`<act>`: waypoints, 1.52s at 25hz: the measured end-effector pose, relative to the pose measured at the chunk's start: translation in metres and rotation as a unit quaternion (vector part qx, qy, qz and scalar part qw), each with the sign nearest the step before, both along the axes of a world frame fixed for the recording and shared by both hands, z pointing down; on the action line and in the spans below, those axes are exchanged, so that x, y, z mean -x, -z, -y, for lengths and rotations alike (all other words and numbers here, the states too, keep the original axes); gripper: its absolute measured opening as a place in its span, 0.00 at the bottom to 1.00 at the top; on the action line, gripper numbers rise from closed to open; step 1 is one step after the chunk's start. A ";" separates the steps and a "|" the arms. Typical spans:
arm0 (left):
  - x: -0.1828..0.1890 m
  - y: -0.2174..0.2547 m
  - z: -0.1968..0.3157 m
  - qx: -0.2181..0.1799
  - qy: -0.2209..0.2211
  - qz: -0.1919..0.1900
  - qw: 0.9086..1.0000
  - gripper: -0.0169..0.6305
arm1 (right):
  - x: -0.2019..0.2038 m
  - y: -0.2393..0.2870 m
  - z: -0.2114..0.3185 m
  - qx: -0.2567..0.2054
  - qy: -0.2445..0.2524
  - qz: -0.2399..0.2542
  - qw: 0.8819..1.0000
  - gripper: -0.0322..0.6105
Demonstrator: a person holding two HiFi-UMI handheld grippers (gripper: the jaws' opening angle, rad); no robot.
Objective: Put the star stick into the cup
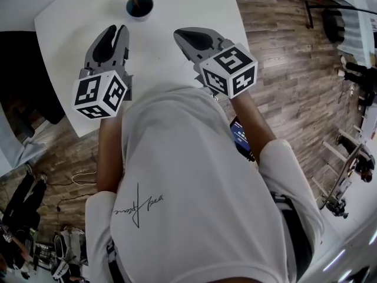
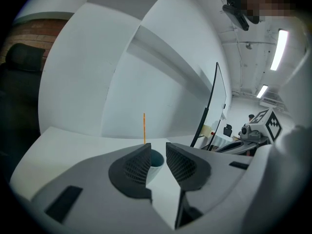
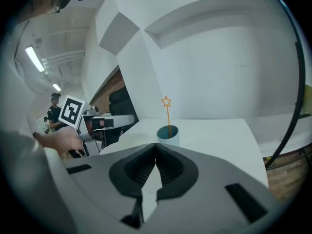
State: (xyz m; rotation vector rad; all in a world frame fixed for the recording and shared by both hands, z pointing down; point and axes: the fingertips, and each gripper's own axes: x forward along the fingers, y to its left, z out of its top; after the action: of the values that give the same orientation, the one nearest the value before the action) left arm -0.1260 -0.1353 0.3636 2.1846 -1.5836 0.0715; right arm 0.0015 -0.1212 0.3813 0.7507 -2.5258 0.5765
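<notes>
The head view looks steeply down on the white tabletop [image 1: 177,16]; both gripper views look low along it, all three sharing the small teal-blue cup [image 3: 168,135].

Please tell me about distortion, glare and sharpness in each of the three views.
Head view: sharp, edges bent, table evenly lit. Left gripper view: strong fisheye, dark corners, ceiling lamp glaring. Right gripper view: same fisheye; star stick and cup look sharp.

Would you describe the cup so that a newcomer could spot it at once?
Look at the white table, toward its far edge. There stands a small blue-green cup. It is the only vessel there, and an orange star stick rises from it.
</notes>
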 end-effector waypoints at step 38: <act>-0.033 0.021 -0.100 -0.028 -0.025 -0.013 0.999 0.04 | -0.023 0.041 -0.039 -0.054 0.036 0.030 0.997 0.06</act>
State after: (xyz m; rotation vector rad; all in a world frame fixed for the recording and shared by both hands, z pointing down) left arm -0.0934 -0.0351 0.3426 2.2588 -1.5339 0.0151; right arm 0.0241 -0.0825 0.3404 0.6871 -2.6450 0.4484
